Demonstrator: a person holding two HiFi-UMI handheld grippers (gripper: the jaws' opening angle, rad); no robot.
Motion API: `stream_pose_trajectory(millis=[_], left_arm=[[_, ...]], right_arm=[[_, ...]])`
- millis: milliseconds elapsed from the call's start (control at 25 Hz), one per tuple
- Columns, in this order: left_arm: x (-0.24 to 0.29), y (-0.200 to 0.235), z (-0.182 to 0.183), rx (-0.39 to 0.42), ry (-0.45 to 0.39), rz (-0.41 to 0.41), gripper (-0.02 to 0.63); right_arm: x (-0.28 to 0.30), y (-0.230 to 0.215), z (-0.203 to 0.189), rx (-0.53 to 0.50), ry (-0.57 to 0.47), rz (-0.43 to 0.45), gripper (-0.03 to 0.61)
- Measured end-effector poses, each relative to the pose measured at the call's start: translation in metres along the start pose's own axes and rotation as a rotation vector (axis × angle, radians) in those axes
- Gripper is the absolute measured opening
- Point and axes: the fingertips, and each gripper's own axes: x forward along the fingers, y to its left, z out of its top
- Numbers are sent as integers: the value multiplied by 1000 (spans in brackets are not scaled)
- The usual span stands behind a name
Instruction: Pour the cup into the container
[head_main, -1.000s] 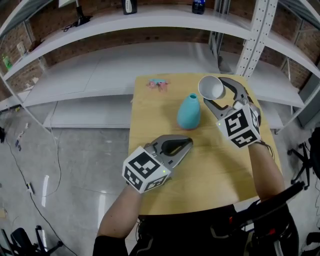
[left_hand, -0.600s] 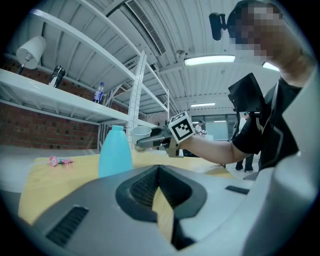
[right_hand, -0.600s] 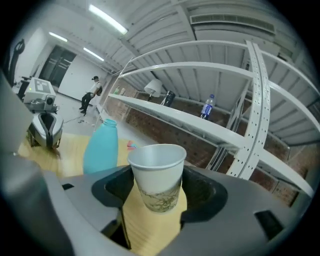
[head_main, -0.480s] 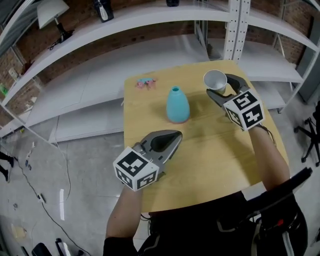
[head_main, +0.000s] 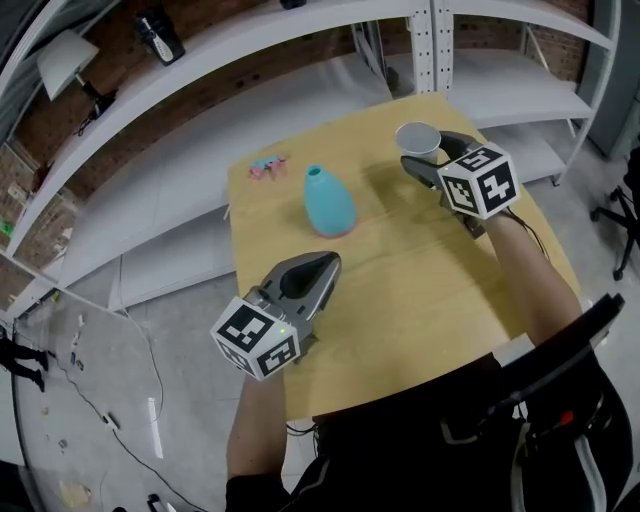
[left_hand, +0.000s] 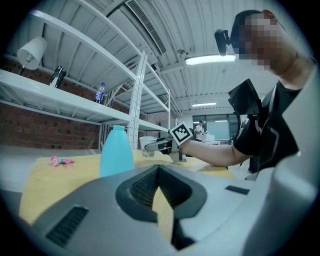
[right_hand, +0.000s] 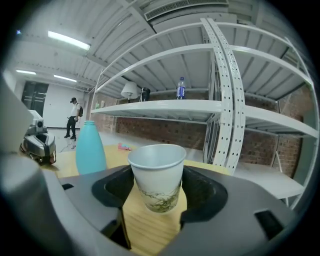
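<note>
A white paper cup (head_main: 417, 138) with a green print stands upright between the jaws of my right gripper (head_main: 418, 160), which is shut on it at the table's far right. In the right gripper view the cup (right_hand: 156, 175) fills the middle and its base seems to hang just above the wood. The light-blue bottle-shaped container (head_main: 328, 203) stands left of the cup, apart from it, its narrow mouth up. My left gripper (head_main: 325, 262) rests low near the table's front left, shut and holding nothing, and points at the container (left_hand: 116, 152).
A small pink object (head_main: 266, 165) lies at the far left corner of the wooden table (head_main: 420, 280). White metal shelving (head_main: 300, 60) stands behind and around the table. The table's left edge drops to a grey floor (head_main: 120, 330).
The right gripper has drawn the cup back to the right, away from the blue container, and levelled it from a tilt to upright. The left gripper has stayed where it was.
</note>
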Motion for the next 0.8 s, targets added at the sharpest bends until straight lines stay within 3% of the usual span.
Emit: stream_pose_trajectory(millis=[400,800], left_arm=[[1,-2,-1,-7,1,5,2],[1,-2,0,-4,1,2,2]], right_arm=[[5,-5,-15,100,25,26,305],[8,-8,-27,123,40,21,305]])
